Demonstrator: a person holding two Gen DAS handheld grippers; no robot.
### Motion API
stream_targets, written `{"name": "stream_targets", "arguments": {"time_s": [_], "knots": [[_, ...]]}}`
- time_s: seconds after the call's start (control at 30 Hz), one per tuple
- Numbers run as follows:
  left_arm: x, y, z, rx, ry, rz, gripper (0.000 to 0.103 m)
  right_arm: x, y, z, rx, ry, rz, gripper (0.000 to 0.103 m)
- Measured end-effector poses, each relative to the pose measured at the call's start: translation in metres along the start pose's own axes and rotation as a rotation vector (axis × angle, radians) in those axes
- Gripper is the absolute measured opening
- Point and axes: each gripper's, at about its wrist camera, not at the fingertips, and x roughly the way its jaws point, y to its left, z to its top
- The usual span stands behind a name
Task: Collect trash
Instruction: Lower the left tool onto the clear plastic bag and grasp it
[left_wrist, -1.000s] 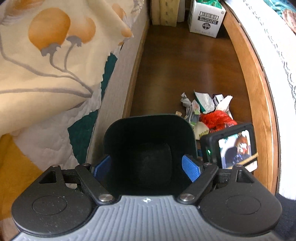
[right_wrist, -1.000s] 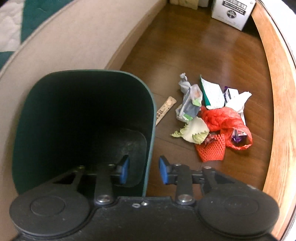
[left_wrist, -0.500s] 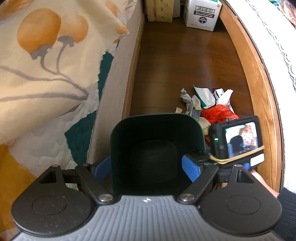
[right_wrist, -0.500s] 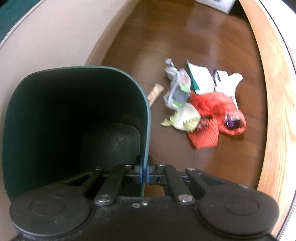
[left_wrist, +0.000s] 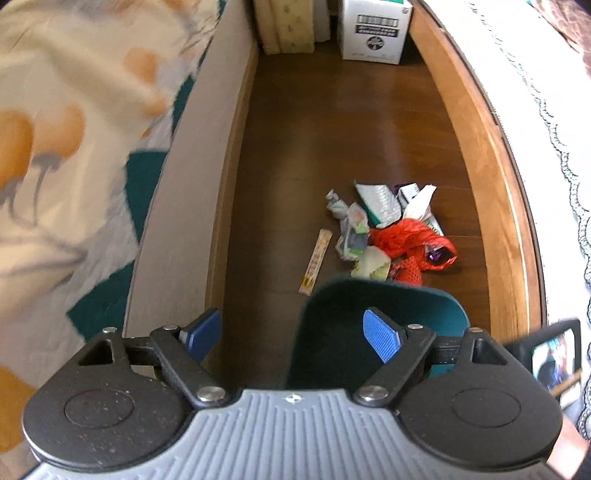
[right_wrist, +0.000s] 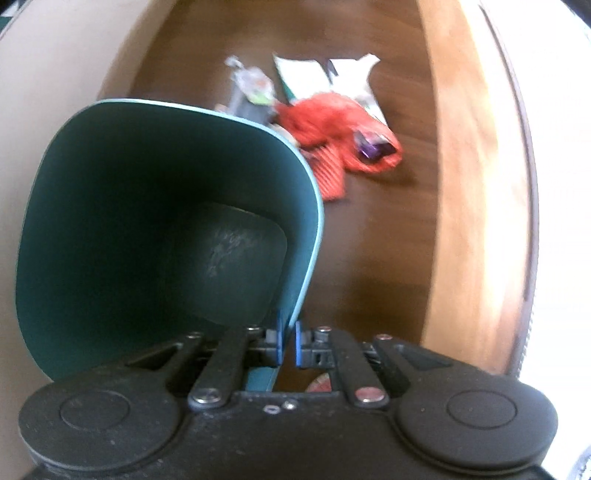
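Sideways and away from the bed, the dark green plastic wastebin (left_wrist: 380, 328) has shifted: a second ago it sat squarely between the left gripper's (left_wrist: 291, 334) blue pads, and now only its rim shows low and right of centre in the left wrist view, behind the right-hand pad. Going from the left of that view, the cream quilt with orange blossoms (left_wrist: 66, 140) and the beige mattress side (left_wrist: 184, 184) fill the edge; next comes the left gripper, its tongs spread wide with nothing between them. On the dark brown wooden floor (left_wrist: 332, 122) beyond lie a thin tan paper chopstick sleeve (left_wrist: 316, 262) and, just beside it, the heap of rubbish: crumpled wrappers (left_wrist: 352, 232) and a red-orange mesh net bag (left_wrist: 410, 240). Further right, the right gripper (right_wrist: 286, 345), whose tongs stood apart a second ago, has them clamped together on the bin's thin wall at the rim, and the right wrist view shows the bin's mouth overlapping the near edge of the heap. At the far right runs the light wooden frame (left_wrist: 491, 177). I judge the bin has been handed to the right gripper and drawn up to the trash, so the free left one is placed to start picking; nothing is in the bin yet.
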Motion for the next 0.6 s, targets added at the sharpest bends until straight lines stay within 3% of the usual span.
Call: {"name": "stream_targets", "arguments": {"time_s": [0.17,0.3,0.43,0.6], "knots": [[0.01,-0.018,0.027,0.051,-0.049,-0.038,0.084,-0.011,-0.031,-0.023,0.002,0.026,-0.01,0.006],[0.055,-0.023,0.054,0.092,-0.075,-0.089,0.084,-0.012,-0.048,-0.036,0.038,0.055,-0.003,0.006],[0.134,-0.04,0.078,0.163,-0.099,-0.146,0.084,-0.01,-0.044,-0.039,0.051,0.032,-0.035,0.006],[0.246,-0.066,0.095,0.196,-0.028,-0.174,0.084,-0.004,-0.054,-0.03,0.154,0.031,-0.036,0.003]]}}
